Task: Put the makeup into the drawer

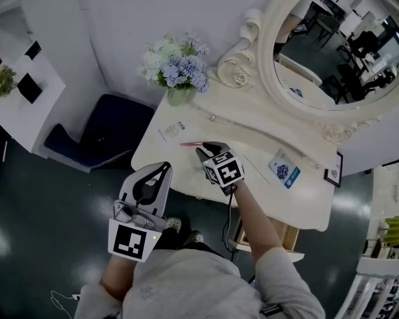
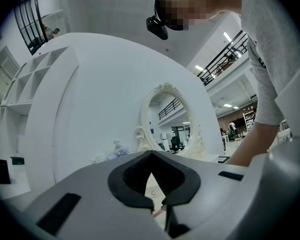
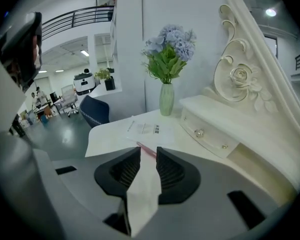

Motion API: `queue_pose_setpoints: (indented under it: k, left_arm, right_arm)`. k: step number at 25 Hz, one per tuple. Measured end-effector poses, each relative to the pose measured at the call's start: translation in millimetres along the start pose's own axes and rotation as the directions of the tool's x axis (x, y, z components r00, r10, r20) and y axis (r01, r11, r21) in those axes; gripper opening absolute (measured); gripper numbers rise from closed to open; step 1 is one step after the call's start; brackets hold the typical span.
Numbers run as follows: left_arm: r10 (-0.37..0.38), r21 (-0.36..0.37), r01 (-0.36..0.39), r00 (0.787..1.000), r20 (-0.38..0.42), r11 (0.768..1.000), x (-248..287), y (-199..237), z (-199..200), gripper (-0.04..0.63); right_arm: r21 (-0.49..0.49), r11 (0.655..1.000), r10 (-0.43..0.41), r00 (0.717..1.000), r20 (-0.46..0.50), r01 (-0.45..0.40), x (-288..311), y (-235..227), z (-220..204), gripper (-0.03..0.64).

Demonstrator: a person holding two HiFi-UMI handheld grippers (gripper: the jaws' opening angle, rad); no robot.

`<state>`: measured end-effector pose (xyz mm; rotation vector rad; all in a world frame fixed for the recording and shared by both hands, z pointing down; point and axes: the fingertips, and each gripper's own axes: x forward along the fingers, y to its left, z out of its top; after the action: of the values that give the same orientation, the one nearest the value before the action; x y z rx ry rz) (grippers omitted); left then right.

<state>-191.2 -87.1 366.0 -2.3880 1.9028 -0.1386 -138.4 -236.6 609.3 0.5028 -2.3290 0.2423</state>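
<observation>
Pink pencil (image 3: 142, 146): lies flat on the vanity top (image 1: 306, 198), near a paper sheet (image 3: 145, 128), just ahead of the right gripper's tips and untouched.
Right gripper (image 3: 148, 151): tilts down at the pencil, jaws spread with a clear gap, pinching nothing.
Slip risk: the pencil is thin and low, so jaws closing too high would likely miss it or flick it into a roll across the top.
Paper risk: a tip scraping the surface could catch the sheet and drag it along.
Left gripper (image 2: 150, 155): held level by the table's front, jaws pressed together and empty; it seems badly placed to stop a rolling pencil.
Drawer (image 1: 284, 236): a tan compartment below the top looks pulled open, but the right arm covers part of it, so its free room is unclear.
Small knobbed drawers (image 3: 210, 134): look closed.
Hard to tell: the pencil's near end sits behind the jaws, so whether it is capped cannot be made out.
</observation>
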Motion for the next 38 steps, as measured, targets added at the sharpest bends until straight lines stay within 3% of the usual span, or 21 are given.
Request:
queue_pose_setpoints:
  k: [3, 8, 21, 24, 26, 27, 29, 31, 33, 36, 38]
  left_arm:
    - [0.017, -0.052, -0.02, 0.998, -0.06, 0.998, -1.8, 5.4, -13.1, 0.012]
    - [-0.003, 0.109, -0.007, 0.996, 0.091, 0.994, 4.1, 15.3, 15.1, 0.012]
    - [0.023, 0.113, -0.031, 0.997, 0.067, 0.993, 7.1, 39.0, 5.5, 0.012]
    - [0.034, 0.083, -0.037, 0.999, 0.038, 0.996, 7.4, 42.0, -2.1, 0.012]
    - [0.056, 0.0, -0.056, 0.997, -0.048, 0.998, 4.5, 43.9, -19.3, 0.012]
    - [0.057, -0.002, -0.057, 0.997, -0.05, 0.998, 5.0, 44.8, -20.1, 0.012]
    - [0.04, 0.077, -0.042, 0.999, 0.029, 0.996, 10.3, 45.6, -5.0, 0.012]
    - [0.03, 0.112, -0.036, 0.998, 0.06, 0.993, 13.1, 45.6, 2.1, 0.012]
    - [0.032, 0.105, -0.037, 0.998, 0.052, 0.994, 13.5, 45.3, 1.6, 0.012]
    - [0.05, 0.031, -0.05, 0.999, -0.019, 0.998, 10.3, 43.5, -11.8, 0.012]
    - [0.048, 0.031, -0.048, 0.999, -0.016, 0.998, 10.8, 42.5, -11.1, 0.012]
  right_arm:
    - [-0.039, 0.999, -0.006, 0.999, -0.036, 0.005, 11.2, -3.3, -3.7, 0.109]
    - [-0.089, 0.996, -0.001, 0.996, -0.088, -0.007, 28.2, -6.8, -9.6, 0.117]
    - [-0.223, 0.97, 0.039, 0.971, -0.237, -0.093, 56.7, -6.1, -20.1, 0.146]
    - [-0.224, 0.967, 0.064, 0.97, -0.234, -0.118, 62.3, -8.8, -21.5, 0.147]
    - [-0.203, 0.97, 0.088, 0.97, -0.226, -0.135, 64.5, -9.9, -21.6, 0.147]
    - [-0.184, 0.973, 0.099, 0.969, -0.226, -0.142, 65.3, -9.9, -23.0, 0.146]
    - [-0.149, 0.977, 0.116, 0.967, -0.228, -0.152, 65.6, -9.0, -26.0, 0.123]
    - [-0.129, 0.98, 0.122, 0.966, -0.227, -0.154, 64.6, -8.3, -26.5, 0.107]
    - [-0.12, 0.98, 0.127, 0.966, -0.227, -0.157, 63.9, -7.0, -26.1, 0.101]
    - [-0.126, 0.98, 0.122, 0.966, -0.226, -0.153, 63.6, -2.1, -27.1, 0.055]
    - [-0.121, 0.984, 0.105, 0.972, -0.21, -0.132, 62.9, -1.6, -27.2, 0.052]
